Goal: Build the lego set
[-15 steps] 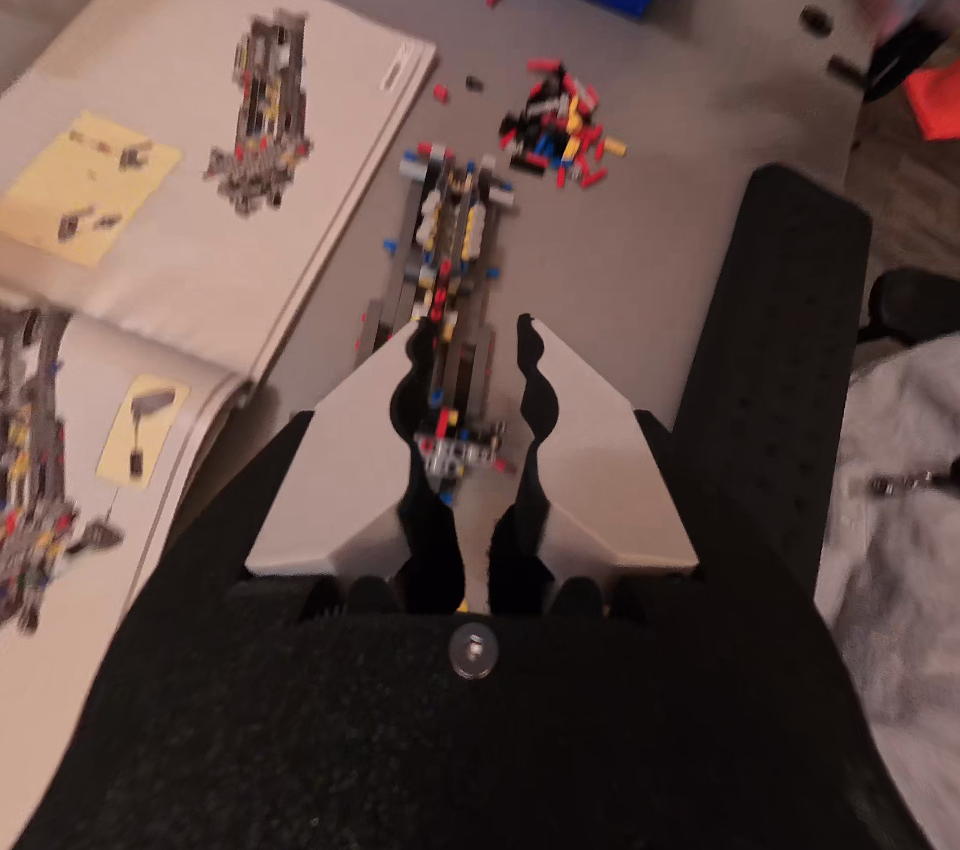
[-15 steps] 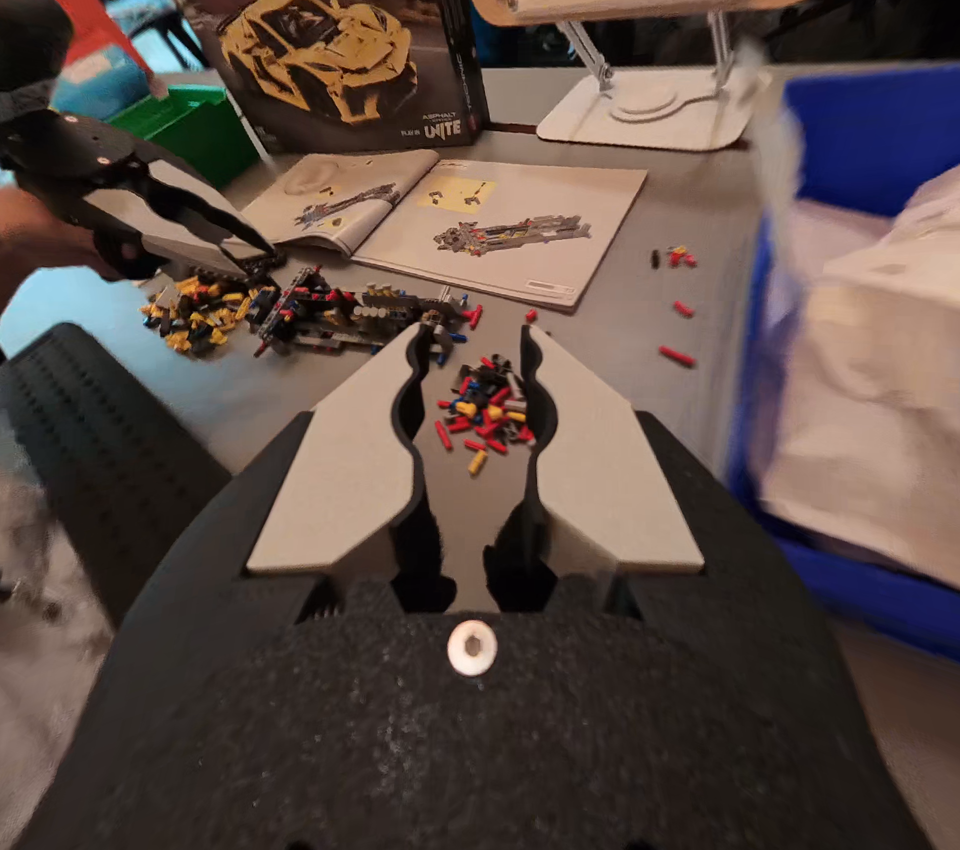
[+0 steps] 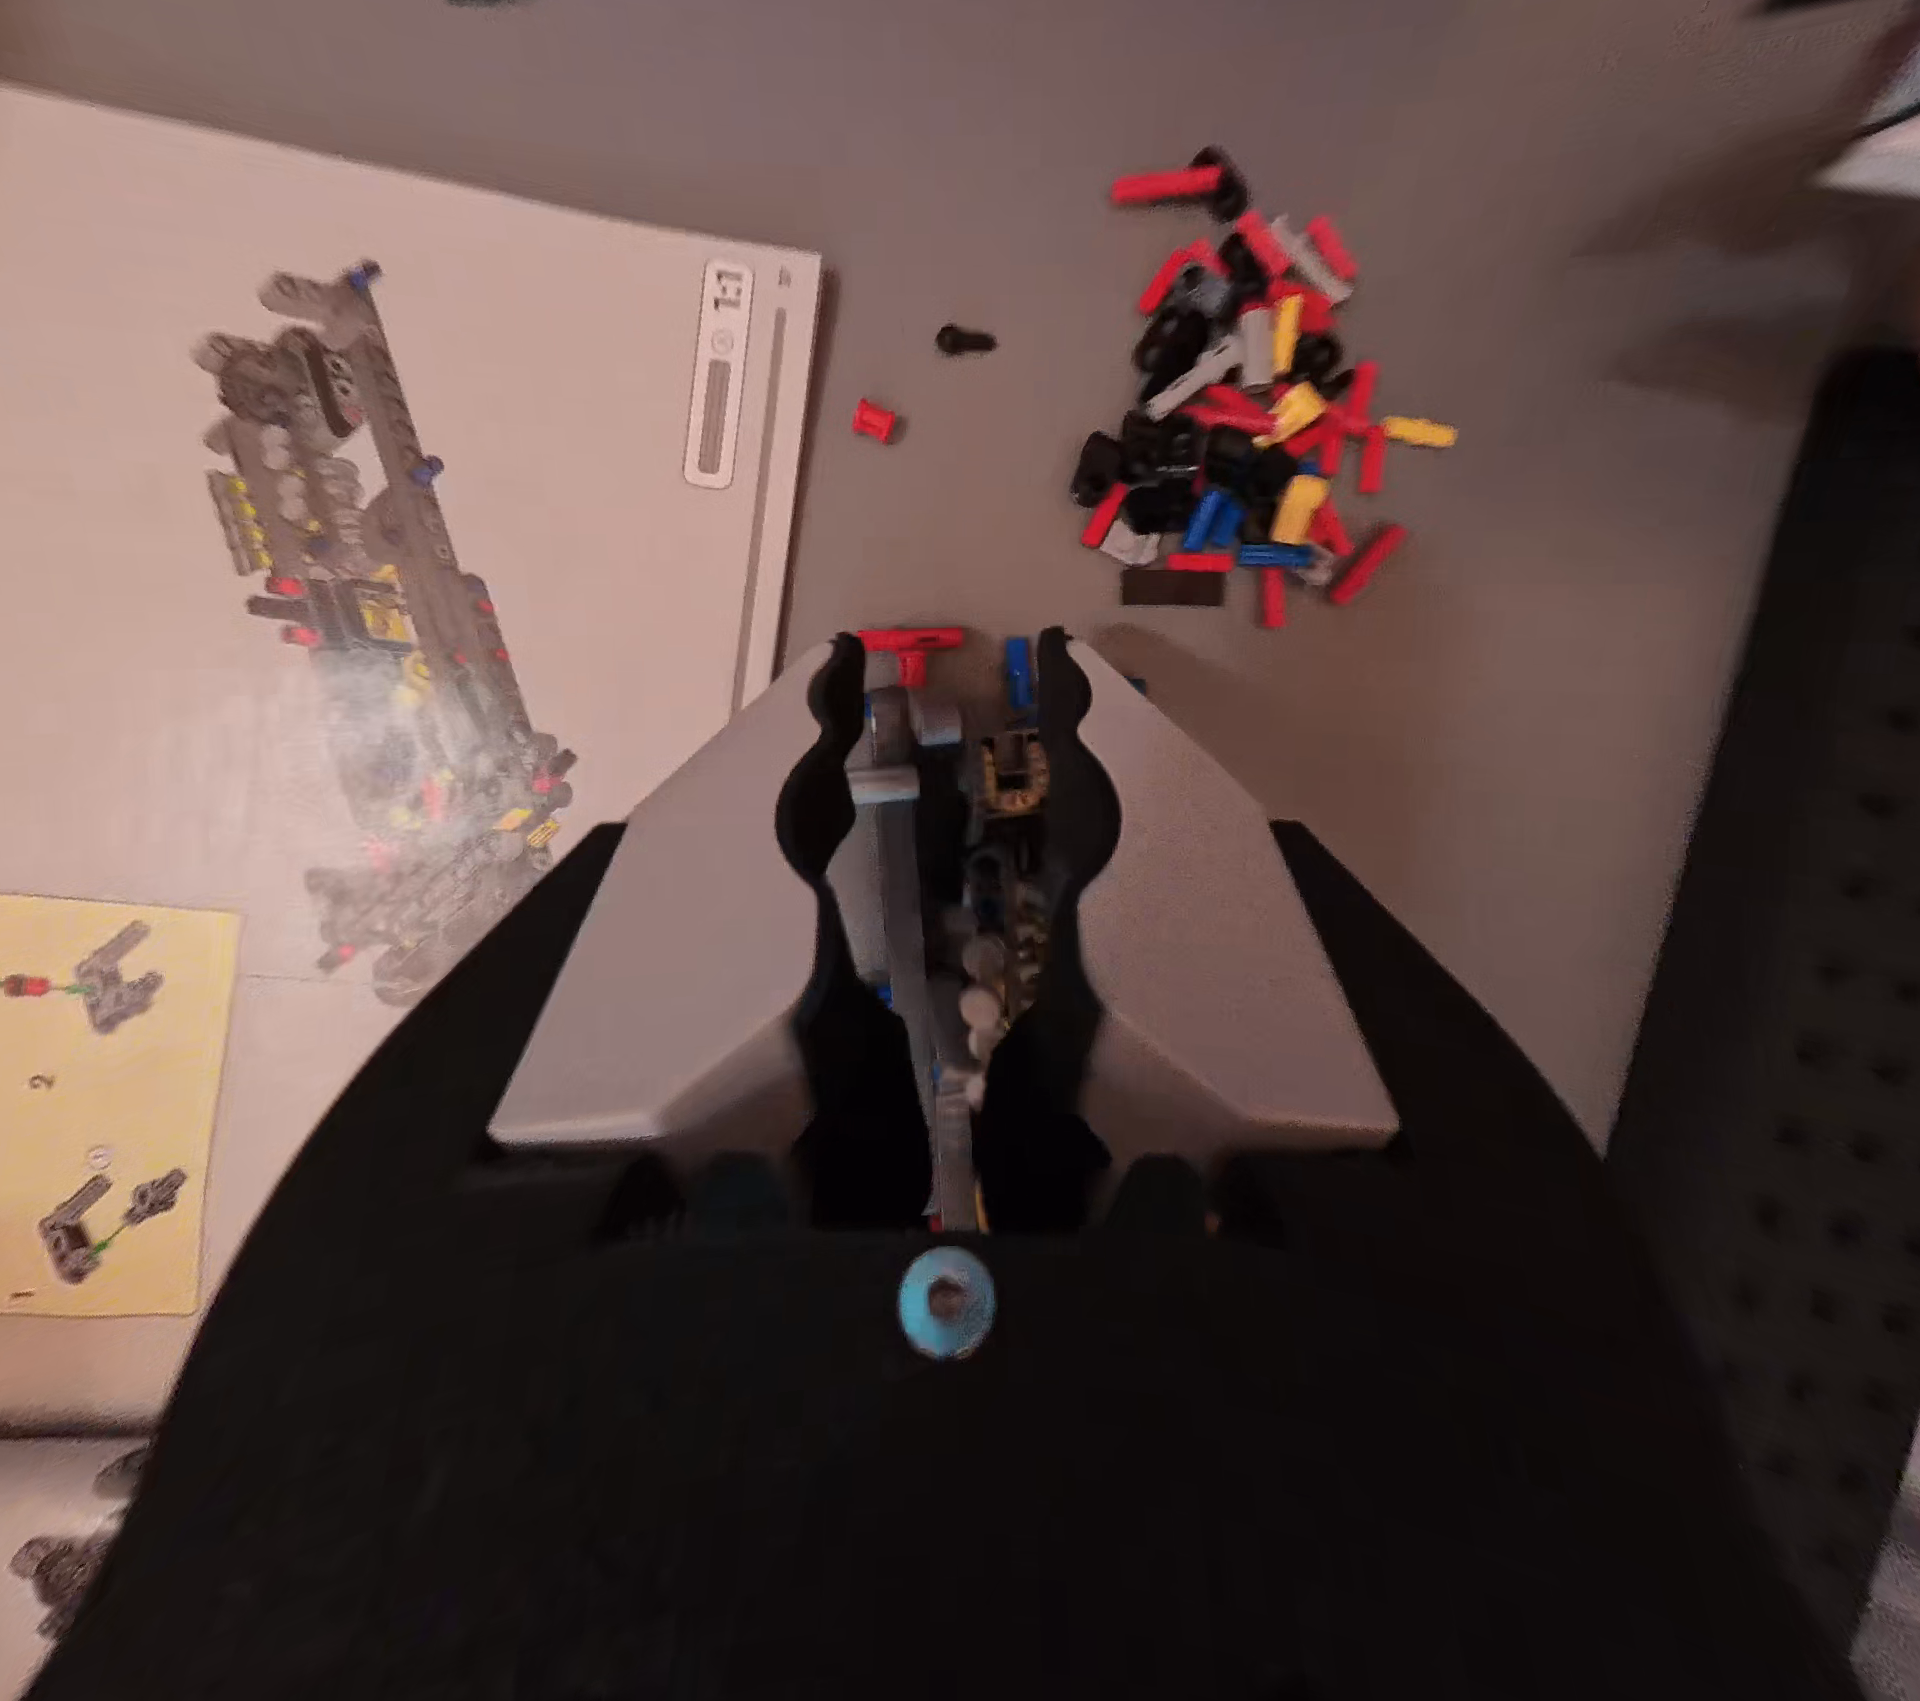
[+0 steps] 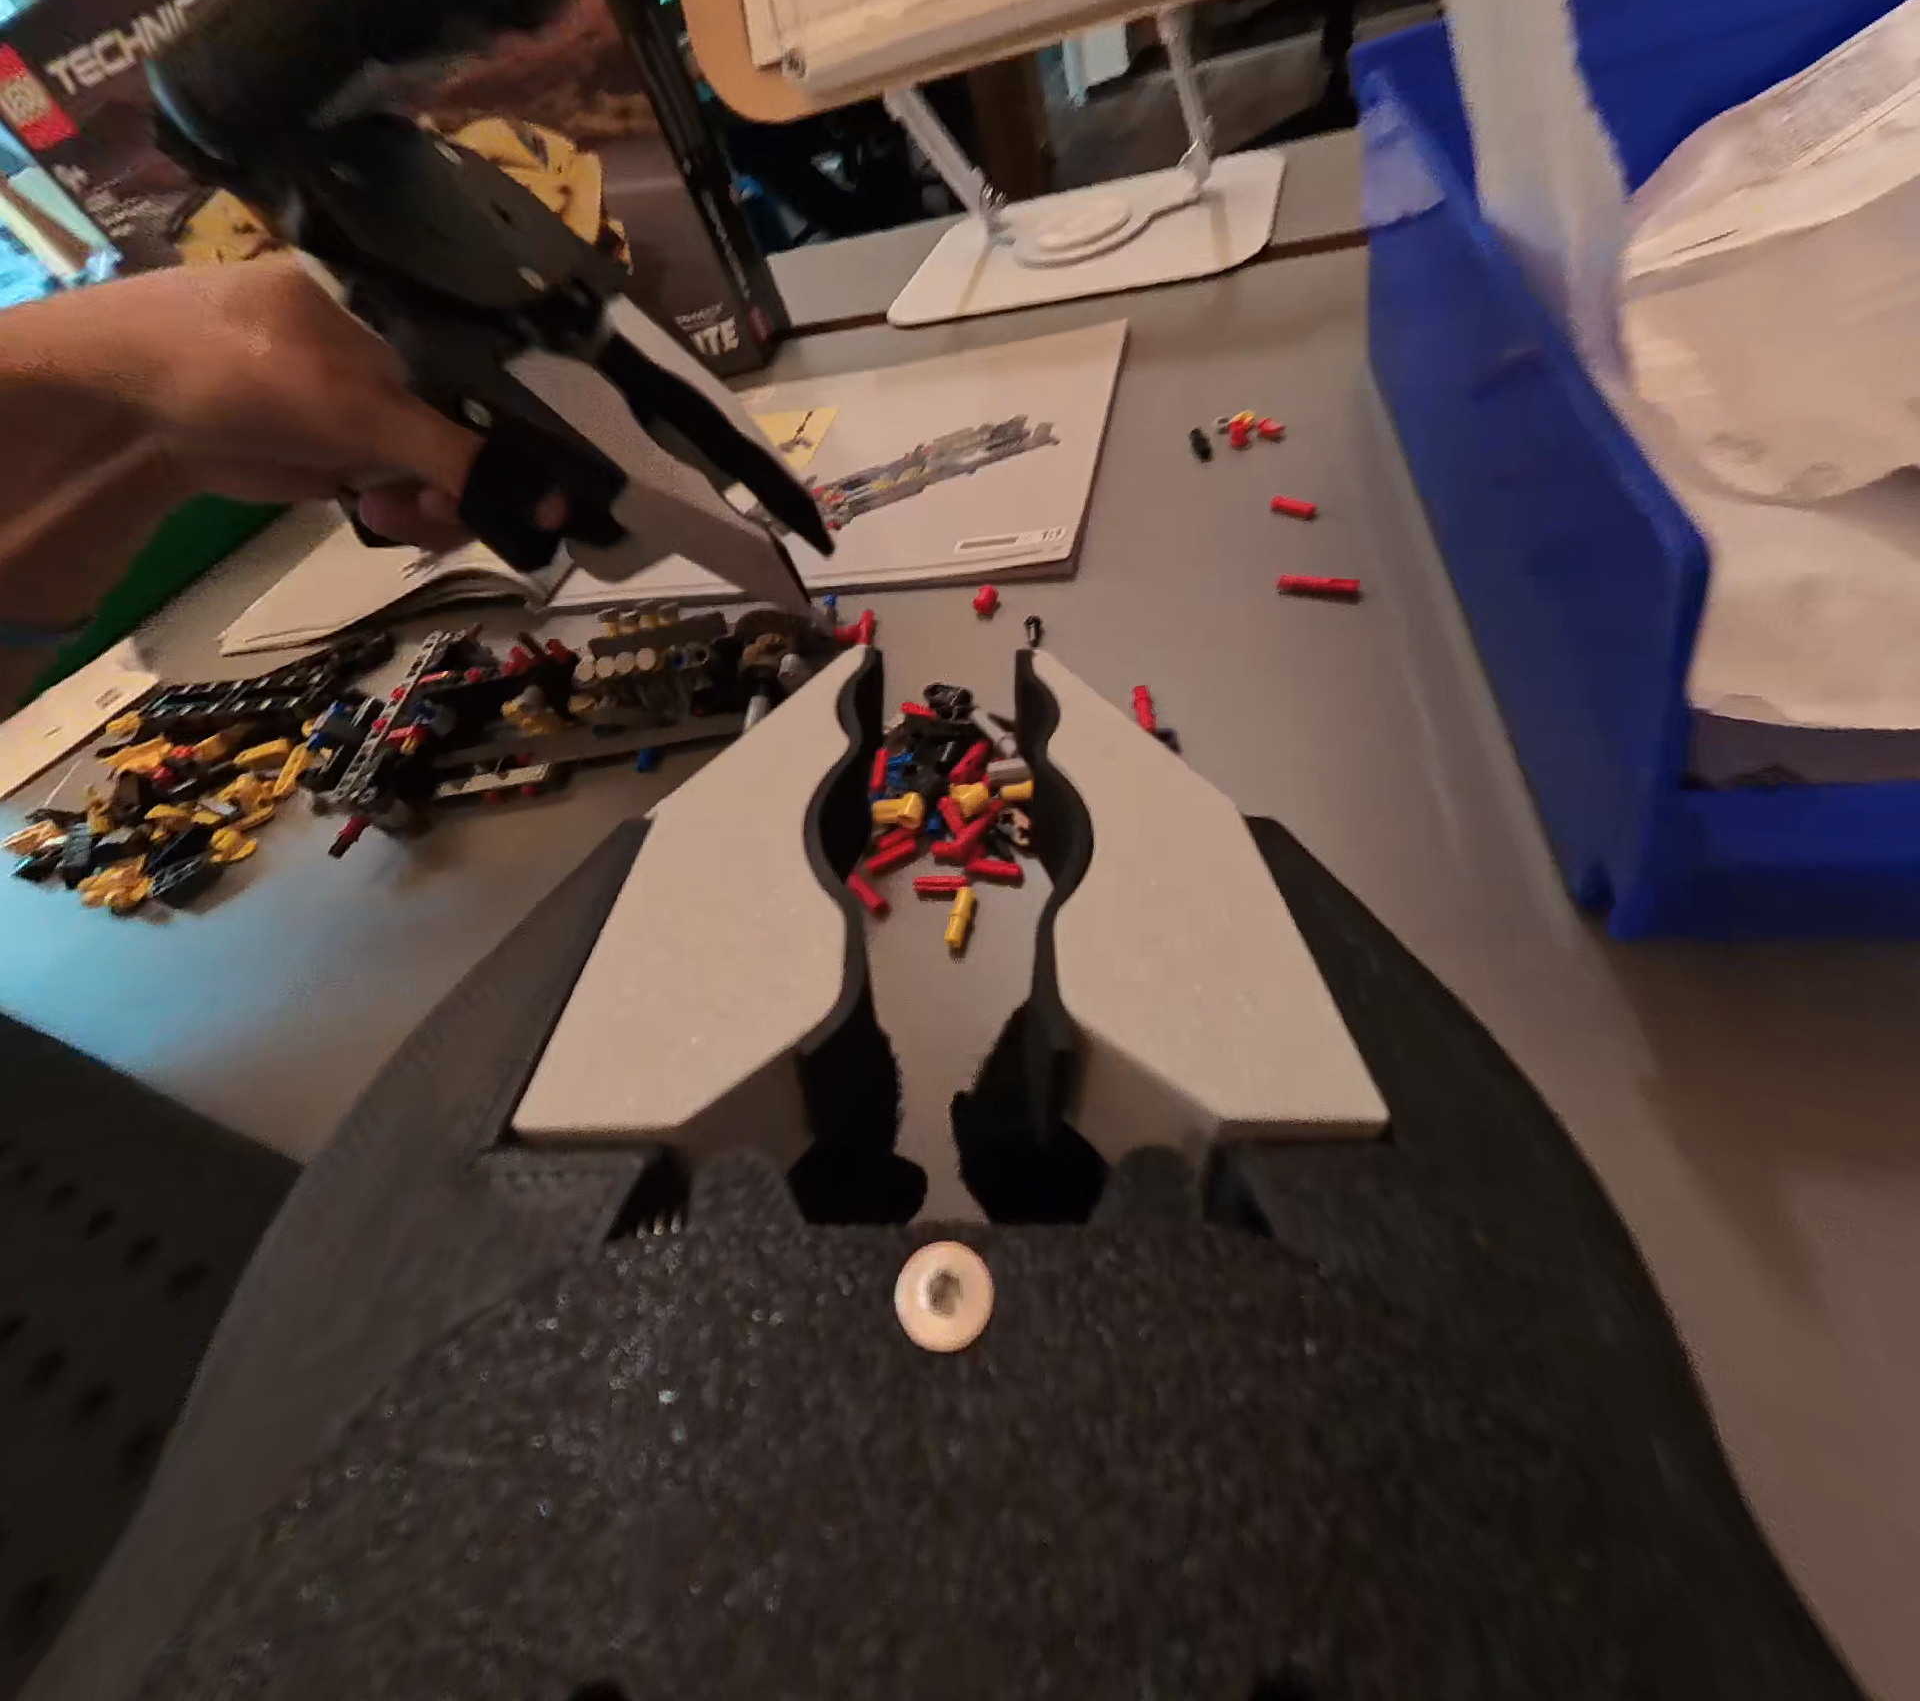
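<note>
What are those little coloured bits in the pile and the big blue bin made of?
The pile of small pieces looks like hard moulded plastic: bright solid colours, crisp shapes. The blue bin also looks plastic, with a smooth, even-coloured wall, though blur leaves that less certain.

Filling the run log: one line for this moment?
left gripper: open over chassis | right gripper: open above loose pins | manual: open

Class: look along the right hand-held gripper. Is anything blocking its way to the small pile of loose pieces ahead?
Nothing visible does. The right hand-held gripper is open and the pile of loose pieces shows between its fingers on bare table.
</note>
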A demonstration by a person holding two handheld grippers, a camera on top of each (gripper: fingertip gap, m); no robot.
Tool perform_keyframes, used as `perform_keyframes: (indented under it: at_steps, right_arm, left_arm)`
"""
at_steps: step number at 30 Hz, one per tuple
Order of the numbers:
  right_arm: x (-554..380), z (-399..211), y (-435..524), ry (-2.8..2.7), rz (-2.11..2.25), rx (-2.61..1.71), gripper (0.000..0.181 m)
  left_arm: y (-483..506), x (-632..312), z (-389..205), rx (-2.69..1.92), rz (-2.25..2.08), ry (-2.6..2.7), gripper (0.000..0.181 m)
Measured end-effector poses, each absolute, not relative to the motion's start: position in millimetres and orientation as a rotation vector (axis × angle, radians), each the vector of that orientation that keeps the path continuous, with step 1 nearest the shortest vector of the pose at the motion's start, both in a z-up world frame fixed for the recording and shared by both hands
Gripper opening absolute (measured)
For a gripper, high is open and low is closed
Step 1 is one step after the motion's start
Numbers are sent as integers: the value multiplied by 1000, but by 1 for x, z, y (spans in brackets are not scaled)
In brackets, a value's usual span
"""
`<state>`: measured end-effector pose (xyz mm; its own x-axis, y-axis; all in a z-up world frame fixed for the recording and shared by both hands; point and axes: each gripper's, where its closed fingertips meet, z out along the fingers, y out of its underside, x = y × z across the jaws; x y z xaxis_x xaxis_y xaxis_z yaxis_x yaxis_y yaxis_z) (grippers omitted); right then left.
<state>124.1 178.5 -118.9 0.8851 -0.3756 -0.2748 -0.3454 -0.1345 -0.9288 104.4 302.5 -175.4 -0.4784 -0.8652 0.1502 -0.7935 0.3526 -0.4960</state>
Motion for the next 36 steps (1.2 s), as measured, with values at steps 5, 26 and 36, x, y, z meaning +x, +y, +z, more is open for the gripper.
perform_keyframes:
  at_steps: [5, 26, 36]
  right_arm:
    - [127, -113, 170, 551, -91, -1693, 24]
    - [117, -132, 81, 639, -178, -1786, 17]
    - [119, -150, 50, 726, -173, -1816, 18]
  left_arm:
    - [298, 106, -200, -1593, -603, 2530, 32]
    - [298, 110, -209, -1438, -425, 2607, 5]
    - [263, 112, -209, -1316, -440, 2702, 6]
